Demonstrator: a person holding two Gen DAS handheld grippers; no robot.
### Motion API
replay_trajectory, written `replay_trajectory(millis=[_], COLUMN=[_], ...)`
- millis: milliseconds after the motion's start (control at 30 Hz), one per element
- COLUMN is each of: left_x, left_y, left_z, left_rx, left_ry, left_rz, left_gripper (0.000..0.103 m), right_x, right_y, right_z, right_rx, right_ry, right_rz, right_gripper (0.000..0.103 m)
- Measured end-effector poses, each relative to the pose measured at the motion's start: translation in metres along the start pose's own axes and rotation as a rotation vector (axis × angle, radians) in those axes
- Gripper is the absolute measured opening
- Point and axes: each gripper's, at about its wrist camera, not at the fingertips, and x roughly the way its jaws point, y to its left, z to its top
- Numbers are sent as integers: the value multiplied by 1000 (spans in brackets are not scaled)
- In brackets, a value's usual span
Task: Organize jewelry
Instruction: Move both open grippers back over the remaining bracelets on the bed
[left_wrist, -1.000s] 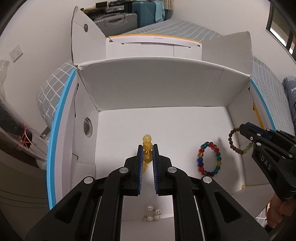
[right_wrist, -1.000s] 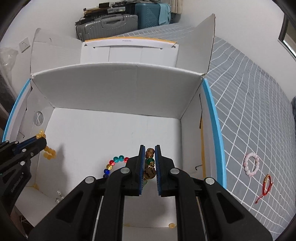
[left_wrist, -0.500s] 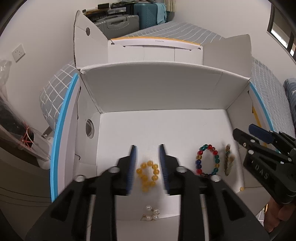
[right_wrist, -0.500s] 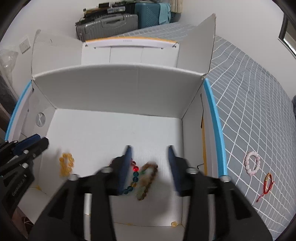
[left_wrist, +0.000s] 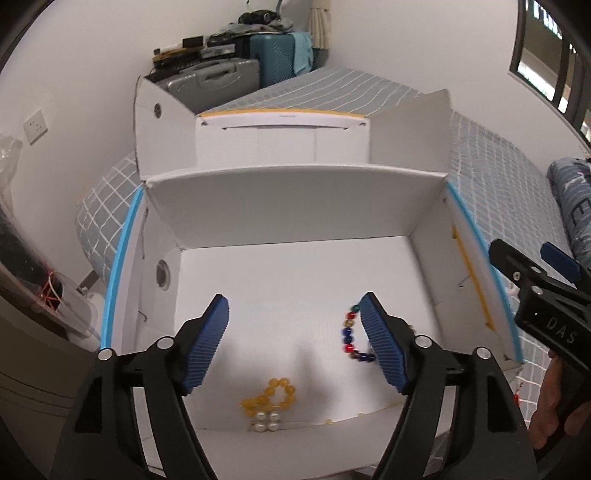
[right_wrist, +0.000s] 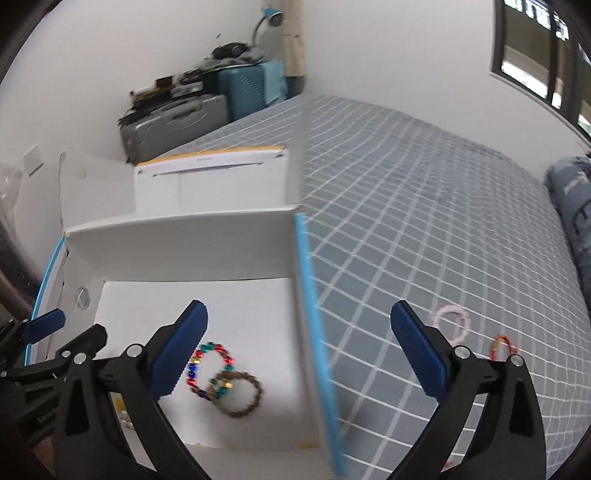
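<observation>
Lying flat on the floor of the white box (left_wrist: 295, 206), the yellow bead bracelet (left_wrist: 269, 397) is bunched into a loop whose long axis slants from lower left to upper right in the left wrist view, touching a small cluster of pearls (left_wrist: 266, 421) just below it. The multicoloured bracelet (right_wrist: 210, 369) lies to its right, overlapped by the brown bead bracelet (right_wrist: 240, 395) near the blue-edged wall. The left gripper (left_wrist: 293, 343) hangs above the box floor, jaws opening wide with nothing between them. The right gripper (right_wrist: 299, 347) is opening too, spread wide and empty, straddling the box wall. On the checked bedcover (right_wrist: 424, 229) outside lie a pink bracelet (right_wrist: 450, 323) and a red one (right_wrist: 502, 345).
</observation>
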Motion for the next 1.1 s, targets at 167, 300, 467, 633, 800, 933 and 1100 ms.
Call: replay_trajectory(millis=[167,300,467,633,800,933,1100], left_x=[-12,-19,-33,-46,-56,-58,-52], left_y=[-23,-48,-89,-128,-166,-199,-236], left_z=[-2,-7,-21,-39,-57,-73,-97], left_rx=[31,73,141,215,279,337,409], left_ry=[-30,-45,-62,-66,-67,-52,-15], left_rz=[-41,-78,-133,-186,-233,-263,-283], left_gripper=[89,95,97,97,97,97,97], right_x=[-26,-50,-73,-93,-105,-113,-117], right_y=[-39,-73,-112,-156,-205,-233,-262], right_z=[-12,-27,-50,-84,-128,-157,-194], right_rx=[36,77,115,176,266,311,371], right_ry=[-18,-23,-16,6,56,91,153], right_rz=[-50,-92,-151,-238,-288,-320,-319], right_gripper=[95,95,95,95,95,95,95])
